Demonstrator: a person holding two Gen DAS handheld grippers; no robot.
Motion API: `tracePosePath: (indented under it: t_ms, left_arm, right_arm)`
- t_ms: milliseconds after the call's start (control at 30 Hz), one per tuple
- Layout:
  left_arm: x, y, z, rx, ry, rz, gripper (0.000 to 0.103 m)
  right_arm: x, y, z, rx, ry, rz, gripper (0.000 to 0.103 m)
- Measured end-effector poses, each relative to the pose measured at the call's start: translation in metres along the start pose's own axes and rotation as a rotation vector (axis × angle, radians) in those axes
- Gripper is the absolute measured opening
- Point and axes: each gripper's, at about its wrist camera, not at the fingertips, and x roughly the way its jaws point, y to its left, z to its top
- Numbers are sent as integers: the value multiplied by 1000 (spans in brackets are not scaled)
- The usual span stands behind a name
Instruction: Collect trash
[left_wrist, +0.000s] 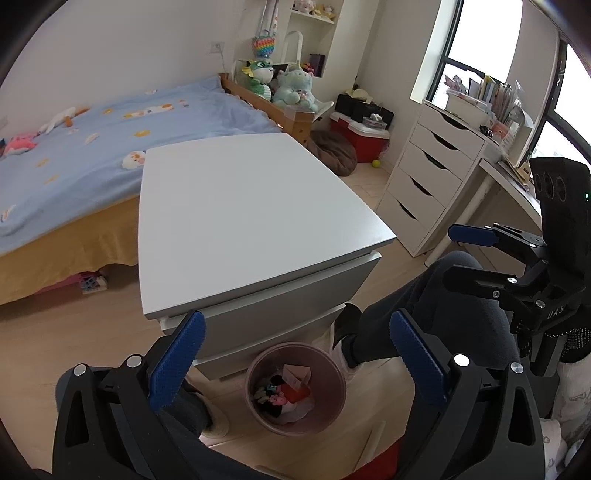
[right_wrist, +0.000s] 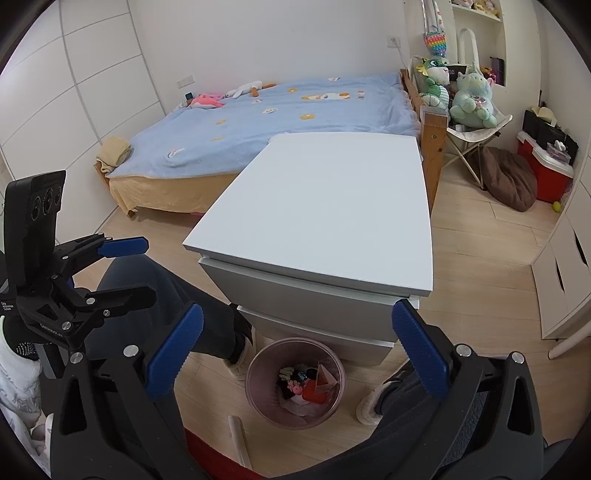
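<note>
We see the pink trash bin (left_wrist: 295, 387) at lower centre, holding trash, left gripper (left_wrist: 297, 363) and right gripper (right_wrist: 297, 360) both gaping empty above it, only the left view shows a window (left_wrist: 480, 48), "DAS" lettering on the gripper at its right edge, only the right view shows wardrobe panels (right_wrist: 74, 74) upper left, white bench (right_wrist: 325, 206) bare.

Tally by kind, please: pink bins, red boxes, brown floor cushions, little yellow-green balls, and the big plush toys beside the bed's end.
Pink bin: 1
Red box: 1
Brown floor cushion: 1
Yellow-green ball: 1
Big plush toys: 2
Total: 6
</note>
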Motion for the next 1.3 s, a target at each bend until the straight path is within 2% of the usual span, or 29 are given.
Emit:
tracePosePath:
  t_ms: [167,500,633,733,900,1300]
  left_arm:
    - [-1,11,9,-22,-19,15,96]
    - [-9,19,29,-2,-90,88,96]
    - [-9,20,34,-12,-101,91,97]
    - [-11,19,34,-15,-110,128,97]
    - [-11,20,37,-41,-110,80,97]
    - [-11,16,40,-46,-118,69,97]
  right_arm:
    - [0,4,14,-17,-26,-6,100]
    - [-2,12,43,-47,-75,-22,100]
    - [-3,15,48,-55,-82,-20,100]
    - [-3,15,48,-54,-84,-17,100]
    - [-4,14,50,-53,-88,-11,100]
    - [-5,14,51,-46,-88,-7,100]
